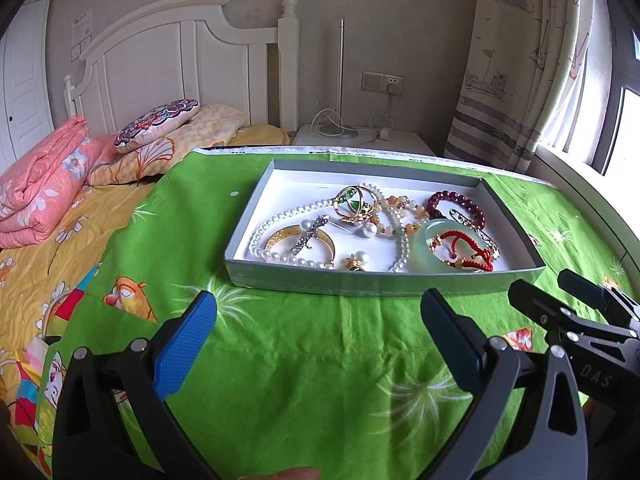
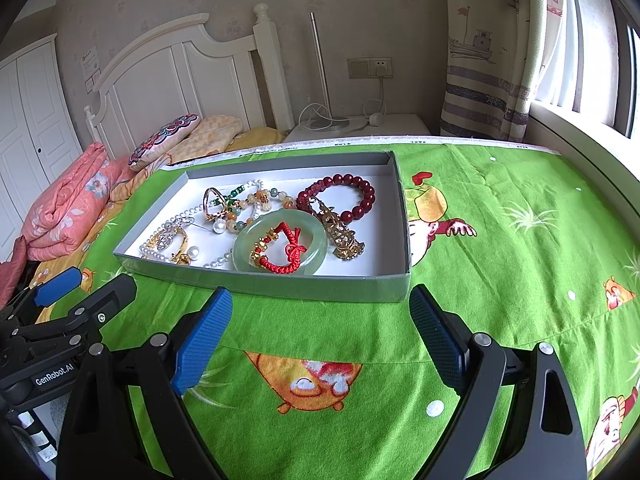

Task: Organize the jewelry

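Both grippers hang low over the green cloth [image 2: 500, 184], side by side, short of the near wall of the grey tray [image 2: 264, 284]. The left gripper [image 1: 318, 320] has its jaws spread wide with nothing between them; the right gripper [image 2: 320, 316] is the same, wide and empty.

All the jewelry I can see lies inside the tray, heaped rather than sorted. Taking the tray as a clock face seen from the right wrist, the dark red bead bracelet [image 2: 362, 190] sits at about two o'clock, the pale green bangle [image 2: 244, 242] at about six with a red cord bracelet [image 2: 286, 258] lying in its ring, and a pearl necklace [image 1: 280, 216] trails round from nine to seven o'clock over a gold bangle [image 1: 276, 238].

My guess is this fits two stages alike: pieces gathered into the tray and the job near its close, or a tangled pile waiting to be laid out. I cannot tell which. Any pick from here would need a narrow, careful pinch, since the strands overlap and one piece would likely drag its neighbour.
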Tool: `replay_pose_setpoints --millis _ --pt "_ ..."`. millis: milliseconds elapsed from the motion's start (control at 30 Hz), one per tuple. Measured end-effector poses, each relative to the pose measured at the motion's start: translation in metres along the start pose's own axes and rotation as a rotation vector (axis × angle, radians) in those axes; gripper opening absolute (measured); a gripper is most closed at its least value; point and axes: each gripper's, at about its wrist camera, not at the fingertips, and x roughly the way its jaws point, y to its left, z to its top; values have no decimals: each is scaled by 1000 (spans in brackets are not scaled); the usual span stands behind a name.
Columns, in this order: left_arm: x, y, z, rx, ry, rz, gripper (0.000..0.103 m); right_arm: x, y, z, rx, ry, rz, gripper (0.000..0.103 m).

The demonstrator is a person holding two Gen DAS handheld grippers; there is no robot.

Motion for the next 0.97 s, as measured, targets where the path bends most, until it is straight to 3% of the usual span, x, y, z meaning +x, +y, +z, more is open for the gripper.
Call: replay_pose_setpoints --millis 533,667,967 --pt "-2 -3 -1 15 -19 8 101 0 0 0 1 1 1 87" --pt "-3 -1 -9 -12 -39 98 101 0 0 0 1 1 1 87" --pt "-2 6 -8 -29 0 51 101 0 1 -1 0 9 -1 87"
